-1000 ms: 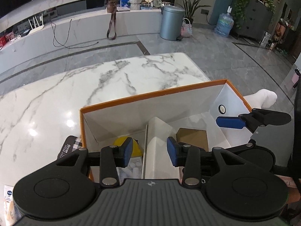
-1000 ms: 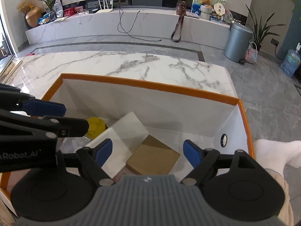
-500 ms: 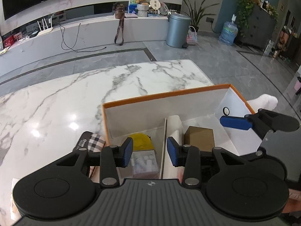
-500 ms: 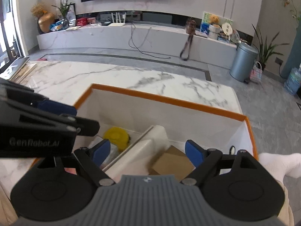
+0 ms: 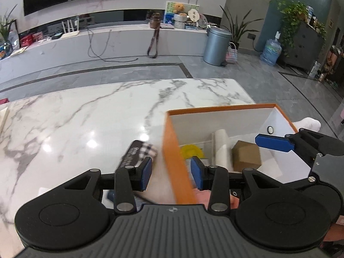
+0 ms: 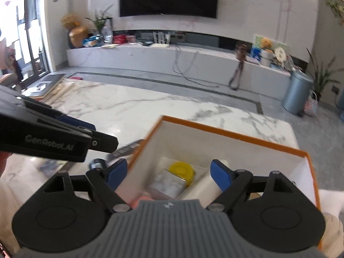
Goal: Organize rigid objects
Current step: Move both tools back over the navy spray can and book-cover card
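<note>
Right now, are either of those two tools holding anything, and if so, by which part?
Nothing is held. The left tool and the right tool, whose jaws are closing, each hover over the orange box wall without pinching it.

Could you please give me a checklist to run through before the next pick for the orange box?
1. Left gripper empty, fingers apart: ok.
2. Orange box upright on the marble table, top open: ok.
3. Dark checked package put away: not ok, it lies on the table beside the box.
4. Brown carton inside the box: ok.
5. Free room by the yellow item: cannot tell, partly hidden.
</note>
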### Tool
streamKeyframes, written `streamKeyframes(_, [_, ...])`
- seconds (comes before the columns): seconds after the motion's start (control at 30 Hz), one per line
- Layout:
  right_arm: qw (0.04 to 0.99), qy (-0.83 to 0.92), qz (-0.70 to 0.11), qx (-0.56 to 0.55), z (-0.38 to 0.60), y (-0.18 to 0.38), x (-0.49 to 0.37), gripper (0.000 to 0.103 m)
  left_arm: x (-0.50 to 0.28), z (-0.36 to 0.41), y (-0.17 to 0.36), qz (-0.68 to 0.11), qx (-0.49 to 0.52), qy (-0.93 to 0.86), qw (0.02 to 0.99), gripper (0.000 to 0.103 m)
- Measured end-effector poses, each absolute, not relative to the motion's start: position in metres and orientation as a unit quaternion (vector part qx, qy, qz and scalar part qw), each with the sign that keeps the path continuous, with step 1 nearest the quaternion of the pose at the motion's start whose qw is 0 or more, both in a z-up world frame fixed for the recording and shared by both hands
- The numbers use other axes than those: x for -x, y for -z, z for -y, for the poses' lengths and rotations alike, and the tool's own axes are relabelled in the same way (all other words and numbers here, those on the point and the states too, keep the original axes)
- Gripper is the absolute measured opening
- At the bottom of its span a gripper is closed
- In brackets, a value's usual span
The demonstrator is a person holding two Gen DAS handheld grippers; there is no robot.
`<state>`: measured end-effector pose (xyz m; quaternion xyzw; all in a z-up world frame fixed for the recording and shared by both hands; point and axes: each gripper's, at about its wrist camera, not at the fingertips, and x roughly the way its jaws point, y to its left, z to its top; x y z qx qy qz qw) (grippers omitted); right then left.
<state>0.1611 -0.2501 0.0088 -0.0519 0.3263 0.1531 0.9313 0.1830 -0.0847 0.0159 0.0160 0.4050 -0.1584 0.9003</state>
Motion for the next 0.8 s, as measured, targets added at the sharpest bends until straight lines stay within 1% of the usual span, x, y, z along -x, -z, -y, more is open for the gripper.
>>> streamKeyframes(0.2, [0.924,-0.192,-0.32,0.089,0.211,-0.014,-0.152,0.075,-0.174,0.049,-0.014,-0.409,-0.01,0.138,0.902,0.046])
streamKeyframes(0.3, [0.916,-0.209,-0.325,0.111,0.191,-0.012,-0.149,0.069,-0.171,0.033,-0.01,-0.416,-0.013,0.13,0.9,0.046])
streamKeyframes(0.37, [0.908,-0.221,-0.332,0.127,0.178,-0.009,-0.149,0.06,-0.168,0.022,-0.007,-0.419,-0.017,0.123,0.899,0.046])
streamKeyframes(0.4, [0.904,-0.228,-0.336,0.135,0.172,-0.007,-0.15,0.059,-0.168,0.015,-0.005,-0.422,-0.018,0.117,0.899,0.046])
streamKeyframes(0.53, [0.885,-0.253,-0.354,0.164,0.15,0.001,-0.155,0.058,-0.166,-0.007,0.002,-0.429,-0.018,0.104,0.897,0.046])
streamKeyframes(0.7, [0.858,-0.269,-0.395,0.188,0.123,0.016,-0.17,0.057,-0.17,-0.031,0.021,-0.454,-0.046,0.088,0.886,0.046])
streamKeyframes(0.77, [0.845,-0.273,-0.414,0.199,0.113,0.024,-0.175,0.055,-0.172,-0.039,0.029,-0.462,-0.051,0.078,0.882,0.051])
streamKeyframes(0.8, [0.839,-0.272,-0.424,0.205,0.109,0.028,-0.179,0.055,-0.174,-0.043,0.034,-0.467,-0.051,0.077,0.879,0.055])
